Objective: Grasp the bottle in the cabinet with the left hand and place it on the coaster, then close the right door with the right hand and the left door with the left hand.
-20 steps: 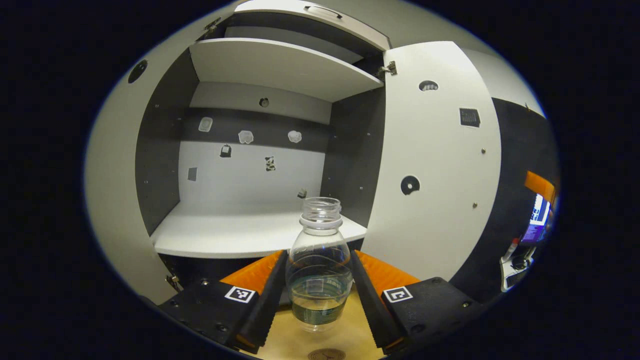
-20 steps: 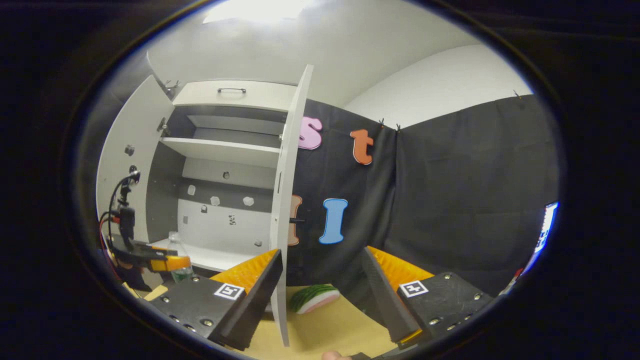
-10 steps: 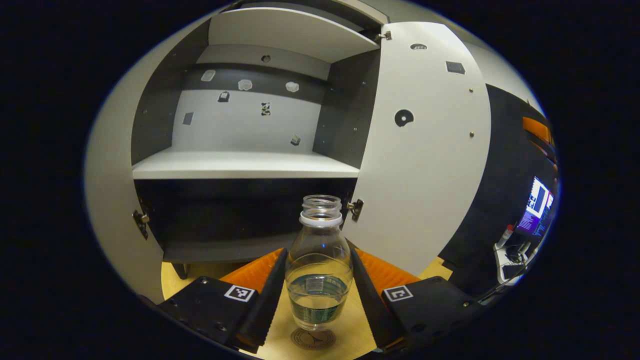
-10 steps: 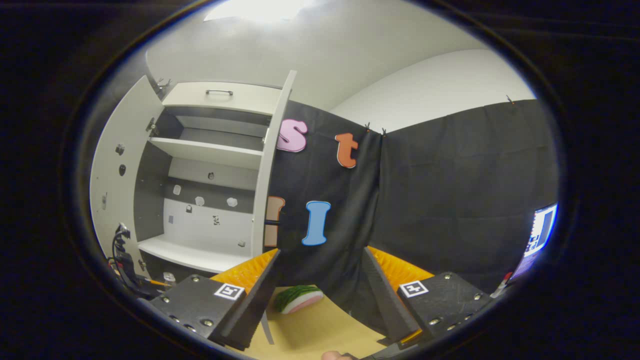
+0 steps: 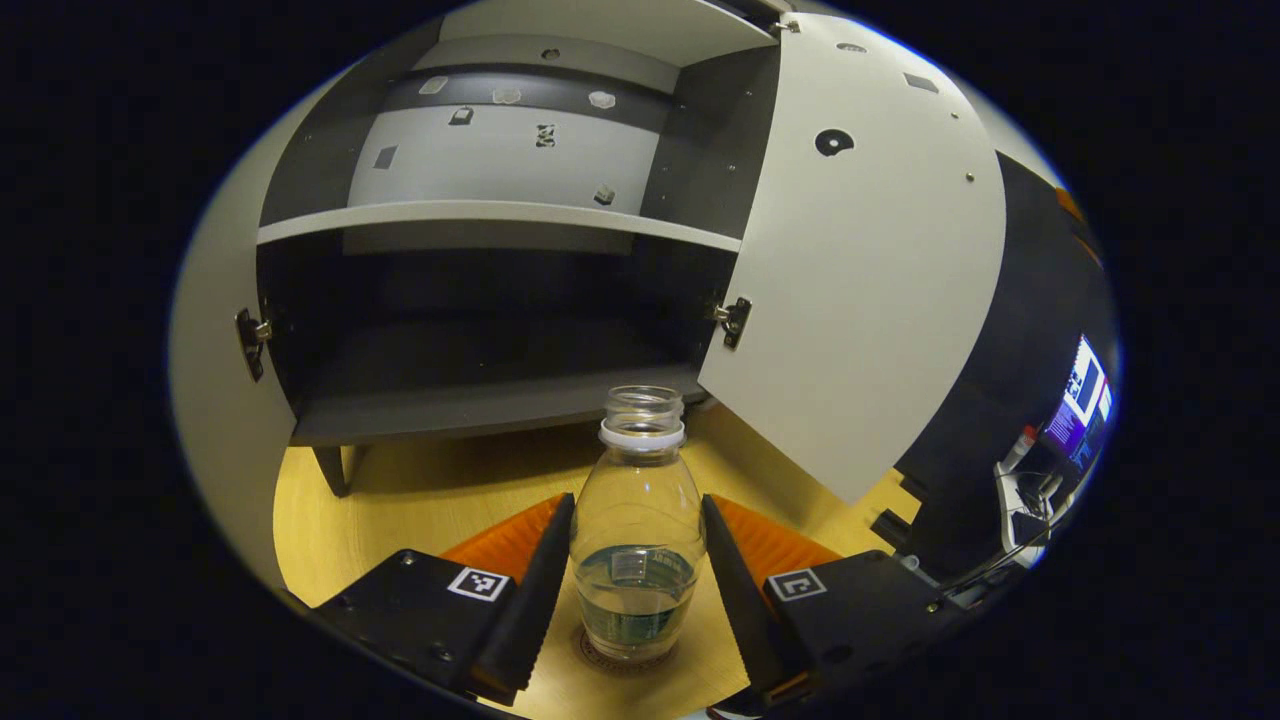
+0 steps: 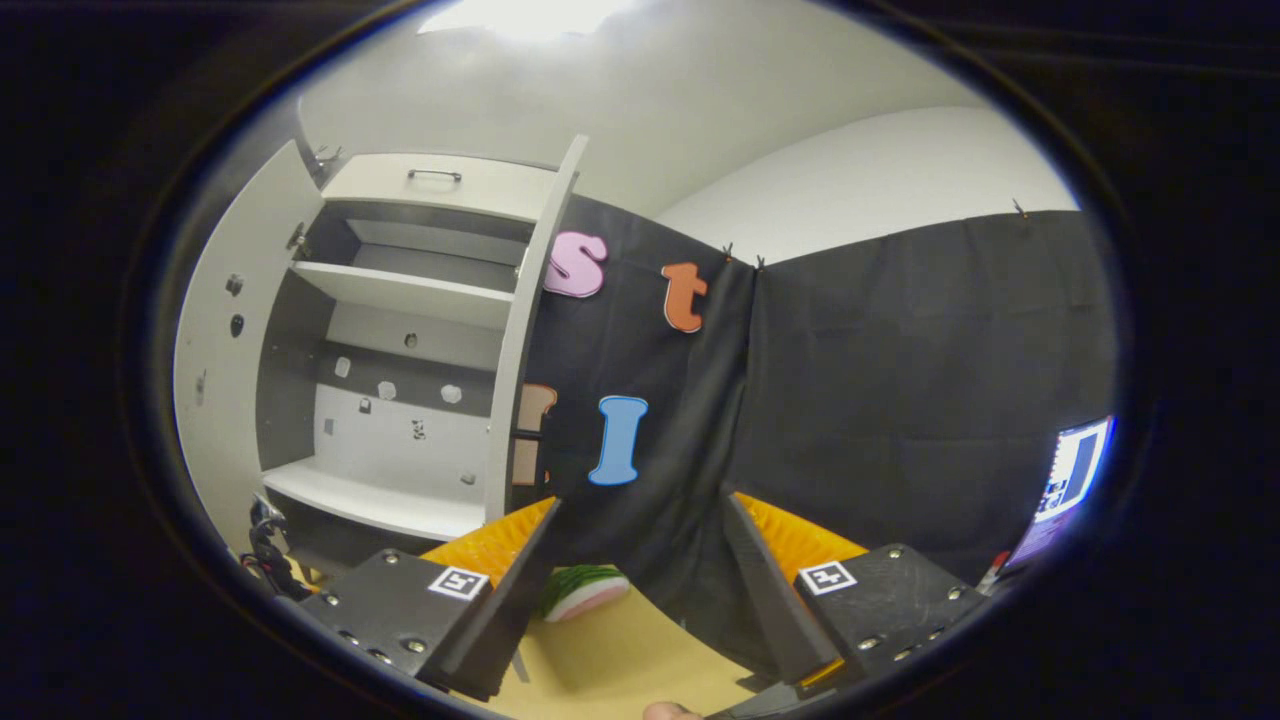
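Standing upright between the fingers of the left hand-held gripper (image 5: pixel 636 575): bottle (image 5: pixel 637 540), base on the coaster (image 5: pixel 626 657), mostly hidden underneath, on the tabletop (image 5: pixel 420 500). Pressing from both sides, clenched on it. Ahead, cabinet (image 5: pixel 480 330) gaping; right door (image 5: pixel 860 270) swinging wide up-right. Right hand-held gripper (image 6: pixel 640 575) hanging released, level, left of its fingers the door's edge (image 6: pixel 510 360).
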A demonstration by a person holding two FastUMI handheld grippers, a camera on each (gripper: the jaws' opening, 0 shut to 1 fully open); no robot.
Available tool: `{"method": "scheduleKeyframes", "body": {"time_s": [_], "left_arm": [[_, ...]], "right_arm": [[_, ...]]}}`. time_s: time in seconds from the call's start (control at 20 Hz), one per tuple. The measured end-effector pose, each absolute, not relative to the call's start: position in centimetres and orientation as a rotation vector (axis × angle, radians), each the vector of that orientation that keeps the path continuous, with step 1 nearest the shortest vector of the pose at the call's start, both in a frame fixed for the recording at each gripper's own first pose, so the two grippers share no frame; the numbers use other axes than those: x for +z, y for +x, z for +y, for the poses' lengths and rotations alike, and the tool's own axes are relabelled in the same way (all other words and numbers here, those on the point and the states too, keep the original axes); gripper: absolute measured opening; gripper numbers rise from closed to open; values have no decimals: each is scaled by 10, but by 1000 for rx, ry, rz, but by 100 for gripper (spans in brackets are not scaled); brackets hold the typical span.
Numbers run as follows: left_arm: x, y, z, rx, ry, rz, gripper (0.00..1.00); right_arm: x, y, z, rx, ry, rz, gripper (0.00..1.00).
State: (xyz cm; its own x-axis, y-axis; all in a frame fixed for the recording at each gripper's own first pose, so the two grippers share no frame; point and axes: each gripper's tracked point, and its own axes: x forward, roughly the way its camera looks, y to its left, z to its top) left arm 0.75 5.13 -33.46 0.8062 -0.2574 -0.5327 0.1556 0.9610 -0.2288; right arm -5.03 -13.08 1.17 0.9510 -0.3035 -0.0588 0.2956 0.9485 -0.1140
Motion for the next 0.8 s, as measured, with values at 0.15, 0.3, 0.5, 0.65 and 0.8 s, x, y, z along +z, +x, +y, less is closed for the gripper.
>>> {"method": "scheduleKeyframes", "body": {"time_s": [0.15, 0.3, 0.5, 0.65, 0.8], "left_arm": [[-351, 7, 50, -211, -177, 618, 79], [-366, 8, 50, -186, -174, 618, 80], [-368, 9, 47, -172, -167, 568, 80], [-368, 4, 45, -186, -145, 572, 80], [-367, -5, 45, -184, -146, 570, 80]], "right_arm": [[10, -51, -133, -309, -115, 81, 97], [10, -54, -137, -319, -119, 87, 95], [7, -56, -142, -332, -123, 96, 97], [4, -56, -140, -327, -124, 102, 97], [2, -52, -135, -315, -122, 101, 98]]}}
